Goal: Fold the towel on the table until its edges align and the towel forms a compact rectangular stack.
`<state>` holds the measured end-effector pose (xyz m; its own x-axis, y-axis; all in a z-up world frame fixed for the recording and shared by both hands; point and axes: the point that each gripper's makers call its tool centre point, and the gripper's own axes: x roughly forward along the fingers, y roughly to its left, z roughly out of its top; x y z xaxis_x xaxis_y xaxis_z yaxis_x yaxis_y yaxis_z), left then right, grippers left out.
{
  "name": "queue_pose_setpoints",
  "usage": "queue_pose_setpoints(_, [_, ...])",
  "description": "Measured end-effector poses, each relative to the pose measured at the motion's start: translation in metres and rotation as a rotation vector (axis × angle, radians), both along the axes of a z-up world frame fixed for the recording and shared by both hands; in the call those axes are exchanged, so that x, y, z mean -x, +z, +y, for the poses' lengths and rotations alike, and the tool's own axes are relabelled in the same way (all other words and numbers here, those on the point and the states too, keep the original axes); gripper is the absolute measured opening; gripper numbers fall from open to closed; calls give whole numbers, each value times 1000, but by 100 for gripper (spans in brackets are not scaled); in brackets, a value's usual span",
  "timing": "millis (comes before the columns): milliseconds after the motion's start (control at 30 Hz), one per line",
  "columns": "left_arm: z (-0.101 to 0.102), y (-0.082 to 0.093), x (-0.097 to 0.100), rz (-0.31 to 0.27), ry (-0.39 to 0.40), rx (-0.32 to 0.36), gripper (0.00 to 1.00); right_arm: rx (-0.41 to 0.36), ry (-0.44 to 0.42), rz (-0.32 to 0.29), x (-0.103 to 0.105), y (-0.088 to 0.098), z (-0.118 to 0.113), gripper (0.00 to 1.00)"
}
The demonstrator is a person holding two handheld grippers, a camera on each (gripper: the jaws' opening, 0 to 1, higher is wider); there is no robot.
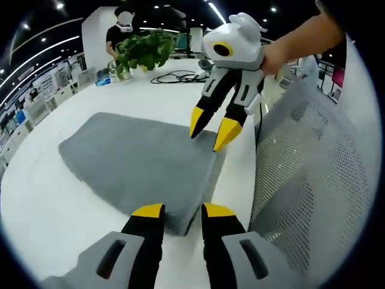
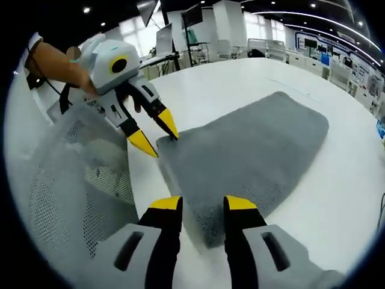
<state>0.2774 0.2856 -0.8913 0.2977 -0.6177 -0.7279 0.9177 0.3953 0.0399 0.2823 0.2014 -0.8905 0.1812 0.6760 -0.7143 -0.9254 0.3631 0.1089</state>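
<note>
Grey terry fabric, the towel [image 1: 141, 162], lies flat on the white table [image 1: 48, 211], seemingly already doubled, since the near edge looks thick and layered. We hold both tools at that near edge, one at each corner, because lifting the two corners together should keep the edges parallel through the next fold.

Left gripper [image 1: 181, 212]: jaws parted narrowly, tips at the near corner, nothing pinched between them yet. Right gripper [image 2: 204, 205]: jaws likewise parted, straddling the opposite near corner, empty. In each view the other tool appears over the far corner with its yellow tips spread.

A mesh chair back [image 1: 313, 174] stands just beside the table edge (keep lifted fabric away from it). A potted plant [image 1: 143, 51] and cables [image 1: 177, 76] sit well apart.
</note>
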Motion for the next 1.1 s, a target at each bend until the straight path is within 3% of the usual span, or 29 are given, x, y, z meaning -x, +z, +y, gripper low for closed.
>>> queue_pose_setpoints(100, [1, -5, 0, -32, -4, -34, 31, 38, 36, -10, 7, -8, -3, 29])
queue_pose_setpoints(233, [1, -11, 2, -72, -52, -97, 30, 73, 69, -56, 8, -12, -5, 30])
queue_pose_setpoints(533, [3, -17, -1, -87, -56, -134, 26, 114, 109, -132, 7, -18, -7, 29])
queue_pose_setpoints(633, [2, -16, -4, -103, -55, -144, 25, 144, 157, -202, 3, -16, -7, 27])
queue_pose_setpoints(767, [-1, -11, -8, -121, -44, -129, 26, 137, 162, -223, 1, -13, -7, 30])
queue_pose_setpoints(1100, [0, -19, -9, -111, -70, -162, 26, 172, 202, -241, -1, -21, -8, 29])
